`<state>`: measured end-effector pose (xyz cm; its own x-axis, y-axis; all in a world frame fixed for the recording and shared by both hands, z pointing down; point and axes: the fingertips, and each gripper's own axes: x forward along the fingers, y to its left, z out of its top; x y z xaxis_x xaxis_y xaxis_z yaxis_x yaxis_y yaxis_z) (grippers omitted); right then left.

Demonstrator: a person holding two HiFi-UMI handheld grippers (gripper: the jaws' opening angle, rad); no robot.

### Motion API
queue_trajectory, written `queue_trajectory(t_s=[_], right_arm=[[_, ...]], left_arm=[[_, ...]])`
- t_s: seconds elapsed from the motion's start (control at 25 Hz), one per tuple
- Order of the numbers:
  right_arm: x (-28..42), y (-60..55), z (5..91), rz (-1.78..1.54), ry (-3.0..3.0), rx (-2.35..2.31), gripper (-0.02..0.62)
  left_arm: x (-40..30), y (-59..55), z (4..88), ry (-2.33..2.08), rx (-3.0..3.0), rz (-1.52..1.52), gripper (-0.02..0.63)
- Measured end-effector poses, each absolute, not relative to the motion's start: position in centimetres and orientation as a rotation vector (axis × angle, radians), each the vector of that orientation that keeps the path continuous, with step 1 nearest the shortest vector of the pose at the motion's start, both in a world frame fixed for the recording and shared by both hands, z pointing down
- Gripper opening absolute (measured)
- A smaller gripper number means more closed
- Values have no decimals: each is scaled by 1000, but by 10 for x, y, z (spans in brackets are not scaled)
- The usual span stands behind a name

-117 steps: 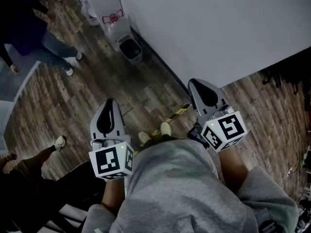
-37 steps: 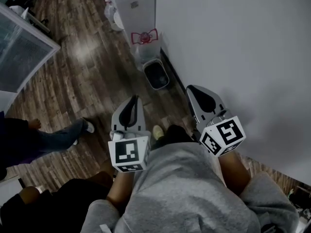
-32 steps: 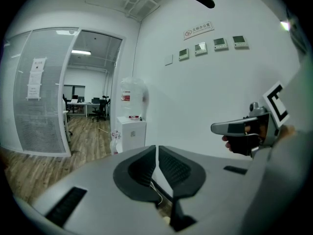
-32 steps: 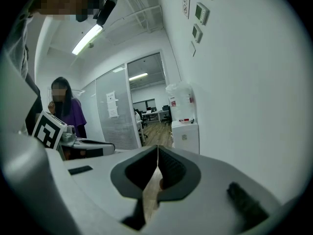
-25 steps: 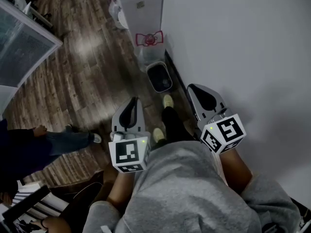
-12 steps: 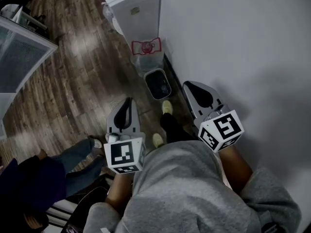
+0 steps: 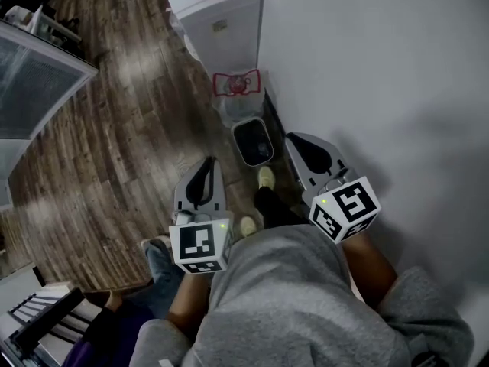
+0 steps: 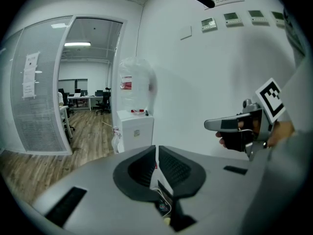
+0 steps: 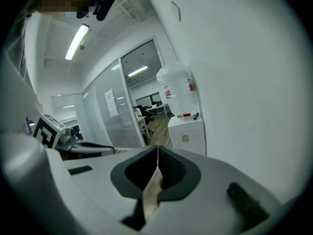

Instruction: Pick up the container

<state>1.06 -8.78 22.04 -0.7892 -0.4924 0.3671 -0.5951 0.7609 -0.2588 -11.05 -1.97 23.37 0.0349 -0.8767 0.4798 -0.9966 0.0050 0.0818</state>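
Jaws on the left gripper (image 8: 156, 151) were pressed together, with nothing between them. The right gripper (image 9: 157, 151) was the same: closed up tight and empty. Both were held out in front of the person's grey top, side by side, pointing along a white wall (image 7: 382, 67).

No container was in either gripper yet. The only thing that looked like one was a small dark bin (image 7: 252, 141). It sat on the wood floor (image 7: 114, 128), right against the wall, just in front of a white water cooler (image 7: 221, 21). I think that bin was the thing to pick up, but I could not be sure. It was near the person's shoe (image 7: 265, 178) and ahead of both grippers, not touching them.

So the step in hand looked like getting close to it. Next, I think, a gripper had to go down low, open wide, and slip over the bin's rim before squeezing.
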Motion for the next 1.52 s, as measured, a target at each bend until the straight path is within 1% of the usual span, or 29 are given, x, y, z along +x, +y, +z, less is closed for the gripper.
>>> queue_trajectory(t_s=[0.72,1.28,1.52], right_arm=[[-10,-139,230,534,-2712,743,26],[-47,-158,253,484,-2588,903,26],[-61,-159,272,449,-2525,966,26]], left_arm=[[-120,-64,239,-1958,1866,448,29],[-165,-98,278,-1758,1985,483,29],[-185,-113,308,-1657,2015,480,29]])
